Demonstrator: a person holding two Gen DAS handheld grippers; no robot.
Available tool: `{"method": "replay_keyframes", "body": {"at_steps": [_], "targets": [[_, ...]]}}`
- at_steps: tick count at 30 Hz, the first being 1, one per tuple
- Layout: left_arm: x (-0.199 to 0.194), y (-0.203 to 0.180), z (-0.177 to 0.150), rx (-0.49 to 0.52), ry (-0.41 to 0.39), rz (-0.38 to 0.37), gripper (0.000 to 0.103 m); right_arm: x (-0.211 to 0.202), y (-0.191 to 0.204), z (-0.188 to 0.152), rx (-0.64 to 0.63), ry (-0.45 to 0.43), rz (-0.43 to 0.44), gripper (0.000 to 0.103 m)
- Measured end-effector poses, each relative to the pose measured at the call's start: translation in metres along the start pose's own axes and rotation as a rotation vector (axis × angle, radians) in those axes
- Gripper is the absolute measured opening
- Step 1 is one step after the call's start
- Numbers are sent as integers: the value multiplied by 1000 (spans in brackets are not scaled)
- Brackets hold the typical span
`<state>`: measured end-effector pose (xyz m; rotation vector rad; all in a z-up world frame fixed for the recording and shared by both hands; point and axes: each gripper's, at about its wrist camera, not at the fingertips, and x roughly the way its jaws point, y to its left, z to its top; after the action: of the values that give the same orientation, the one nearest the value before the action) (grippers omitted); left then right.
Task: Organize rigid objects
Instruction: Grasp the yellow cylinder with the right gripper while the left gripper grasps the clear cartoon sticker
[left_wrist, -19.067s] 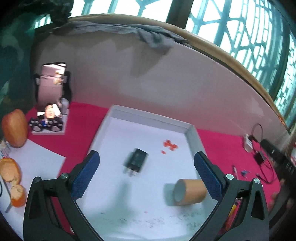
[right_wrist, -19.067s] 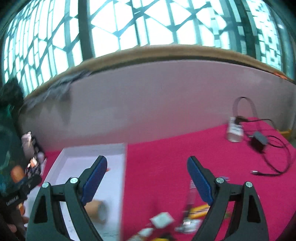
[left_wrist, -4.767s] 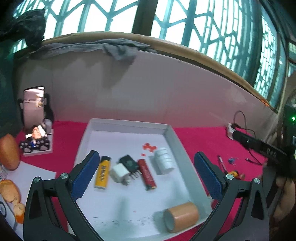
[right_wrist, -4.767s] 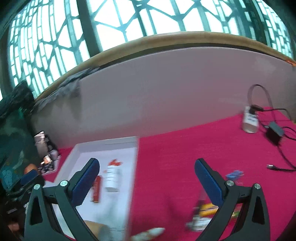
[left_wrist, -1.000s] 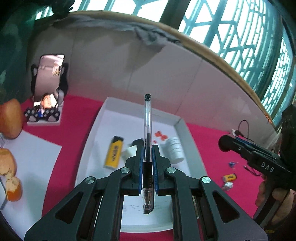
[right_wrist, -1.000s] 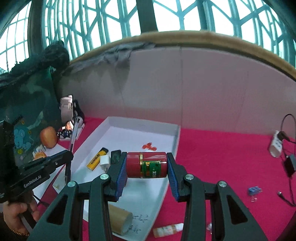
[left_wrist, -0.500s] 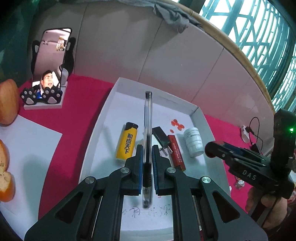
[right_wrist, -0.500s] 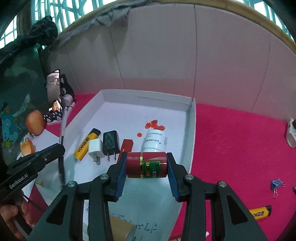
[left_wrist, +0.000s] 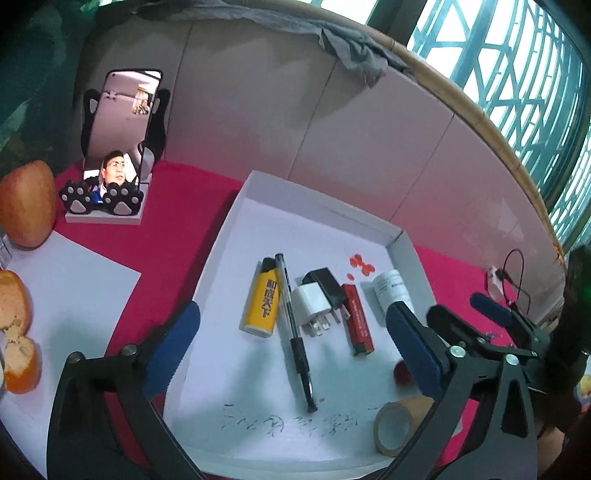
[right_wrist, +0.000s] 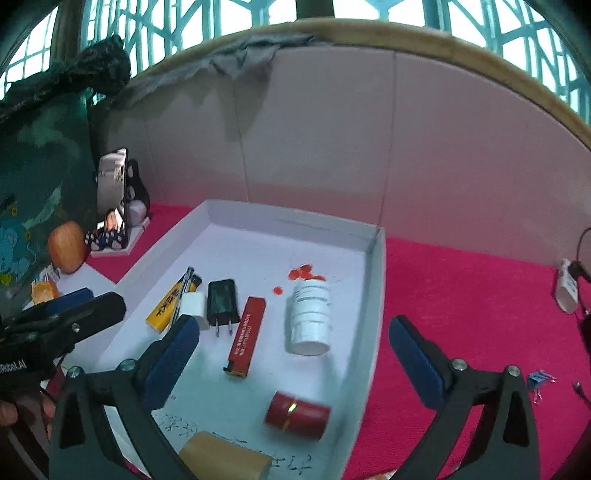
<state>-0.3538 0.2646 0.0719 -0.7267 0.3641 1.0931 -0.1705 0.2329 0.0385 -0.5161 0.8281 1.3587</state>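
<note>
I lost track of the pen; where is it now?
In the left wrist view the pen lies in the white tray, between the yellow lighter and the white charger.

Inside the white tray (right_wrist: 376, 266) are counted two lighters, one yellow (left_wrist: 261, 304) and one red (right_wrist: 246, 336); two chargers, one white (left_wrist: 309, 305) and one black (right_wrist: 221, 298); one pen (left_wrist: 293, 328); one white bottle (right_wrist: 310, 314); one red can (right_wrist: 297, 415); one brown cardboard tube (left_wrist: 397, 430).

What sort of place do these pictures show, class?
Probably a home or office tabletop by a window: a red cloth under a white tray of small items, a phone on a paw-shaped stand, and latticed windows behind.
</note>
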Motion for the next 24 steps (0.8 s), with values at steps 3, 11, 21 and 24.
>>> {"method": "replay_keyframes", "body": {"at_steps": [3,11,21,24], "targets": [[-6,-7,1,8,-22,-4,102,-14,-12,0,30,-36,-14,103],[-11,-42,-1,71,-13,-81,102,-59,-96,-12,204,-81,-104,103],[-15,-103,-21,284,2,-228,102,-94,-222,-57,329,-29,-110,102],[-12,-127,-32,396,55,-269,102,-83,-220,-64,150,37,-163,97]]}}
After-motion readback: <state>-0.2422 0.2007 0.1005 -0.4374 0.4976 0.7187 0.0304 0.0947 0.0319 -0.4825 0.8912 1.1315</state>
